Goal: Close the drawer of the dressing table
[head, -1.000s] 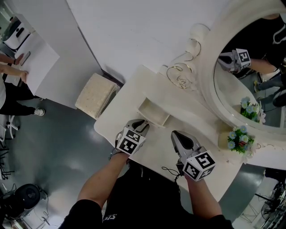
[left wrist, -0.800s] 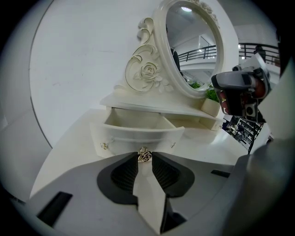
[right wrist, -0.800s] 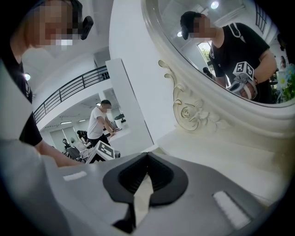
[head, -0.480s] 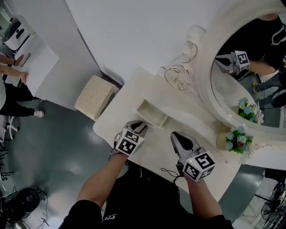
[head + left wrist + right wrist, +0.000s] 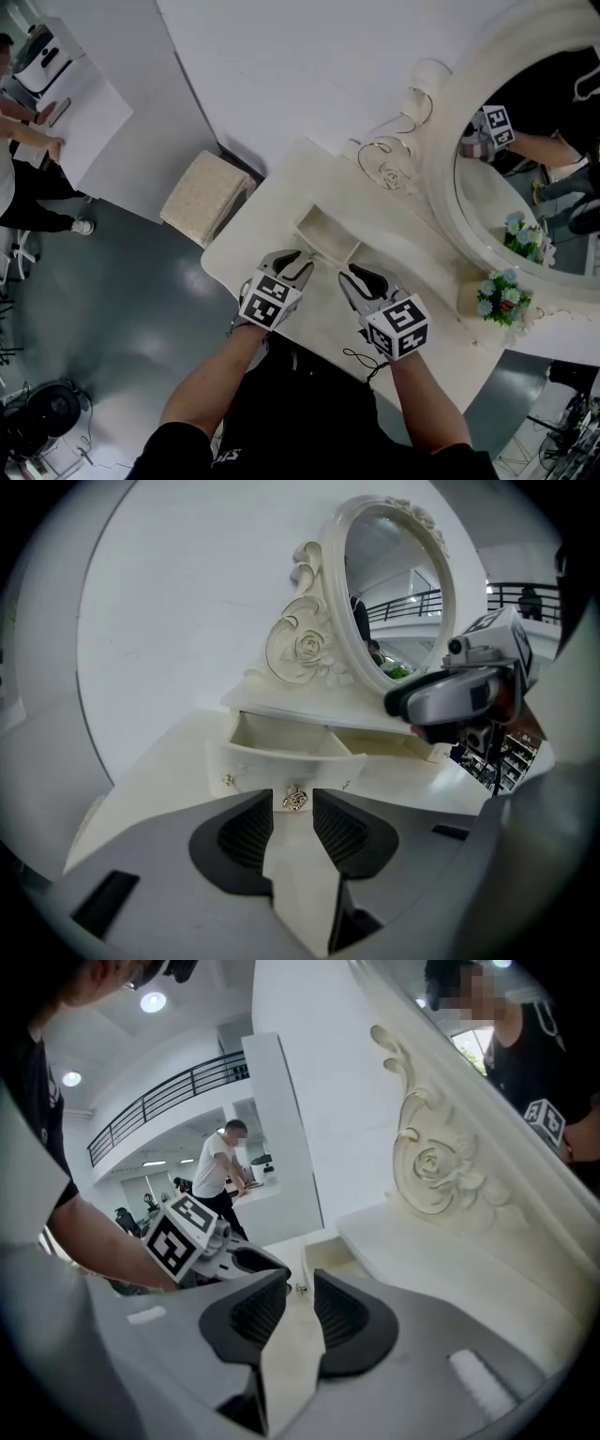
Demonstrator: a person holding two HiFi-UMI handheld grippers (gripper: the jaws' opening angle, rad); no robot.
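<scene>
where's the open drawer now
Head view: the drawer stands open on the dressing table, just ahead of the left gripper, left of the mirror.

A plain white wall [image 5: 309,56] rises over a glossy grey floor [image 5: 103,319]. A cream cushioned stool [image 5: 202,195] stands near its foot. A white counter [image 5: 94,131] stands farther off. Round ceiling lights [image 5: 153,1001] glow above a railed balcony [image 5: 169,1096].

We are reaching our left forearm [image 5: 211,384] and right forearm [image 5: 424,412] forward side by side, both grippers tilting downward. The left gripper [image 5: 298,257] has just been opening its jaws, a knob [image 5: 295,799] showing between the tips, untouched. The right gripper [image 5: 359,274] has just been opening too, jaws apart, pressing nothing.
</scene>
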